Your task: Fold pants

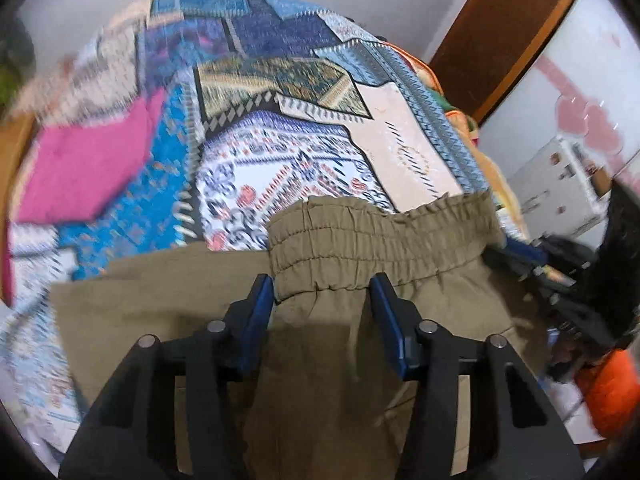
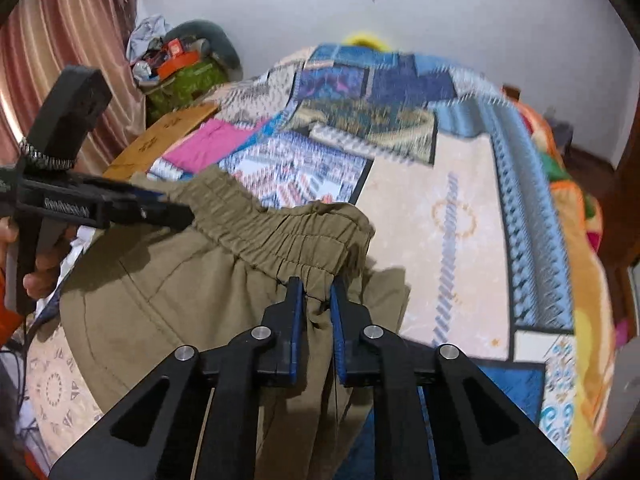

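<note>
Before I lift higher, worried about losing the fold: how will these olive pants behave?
Likely floppy: the pants sag between the left gripper and right gripper. The gathered waistband probably stretches. The cloth looks light, so it may swing.
</note>
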`<action>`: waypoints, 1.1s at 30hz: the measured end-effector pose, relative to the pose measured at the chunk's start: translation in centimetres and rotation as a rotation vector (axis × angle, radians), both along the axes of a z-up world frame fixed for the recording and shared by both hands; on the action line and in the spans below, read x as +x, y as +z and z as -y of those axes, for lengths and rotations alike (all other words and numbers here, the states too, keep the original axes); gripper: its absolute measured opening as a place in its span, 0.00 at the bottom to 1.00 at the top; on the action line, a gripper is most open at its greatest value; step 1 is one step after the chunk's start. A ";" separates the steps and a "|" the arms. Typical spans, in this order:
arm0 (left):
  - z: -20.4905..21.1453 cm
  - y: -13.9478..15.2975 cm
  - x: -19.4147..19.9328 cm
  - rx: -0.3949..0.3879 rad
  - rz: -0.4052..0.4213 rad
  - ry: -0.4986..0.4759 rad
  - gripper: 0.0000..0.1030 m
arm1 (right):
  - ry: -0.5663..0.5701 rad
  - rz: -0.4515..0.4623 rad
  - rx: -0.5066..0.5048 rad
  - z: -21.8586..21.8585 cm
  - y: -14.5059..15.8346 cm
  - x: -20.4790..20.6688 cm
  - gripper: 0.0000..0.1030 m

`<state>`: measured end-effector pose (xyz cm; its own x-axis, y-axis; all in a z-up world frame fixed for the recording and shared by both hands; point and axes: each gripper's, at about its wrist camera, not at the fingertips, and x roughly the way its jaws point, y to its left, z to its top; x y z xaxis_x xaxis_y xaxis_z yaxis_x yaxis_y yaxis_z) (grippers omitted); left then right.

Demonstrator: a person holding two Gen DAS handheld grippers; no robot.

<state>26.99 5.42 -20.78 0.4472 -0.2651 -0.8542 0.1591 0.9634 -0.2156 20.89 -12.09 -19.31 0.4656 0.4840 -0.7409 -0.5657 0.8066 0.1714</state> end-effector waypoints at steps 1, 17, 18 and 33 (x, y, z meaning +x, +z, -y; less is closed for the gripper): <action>0.2 0.0 0.0 0.017 0.008 0.003 0.50 | -0.012 0.012 0.004 0.1 0.1 0.1 0.10; -2.7 0.7 -5.5 0.134 0.014 0.060 0.50 | -0.071 -0.074 0.043 0.8 1.8 -0.7 0.39; -2.9 -0.1 -5.7 0.145 0.000 0.070 0.54 | -0.061 -0.077 0.034 0.6 1.5 -1.0 0.39; -6.4 -1.4 -11.6 0.150 0.007 0.167 0.69 | -0.166 -0.156 -0.019 5.5 -2.3 -4.6 0.42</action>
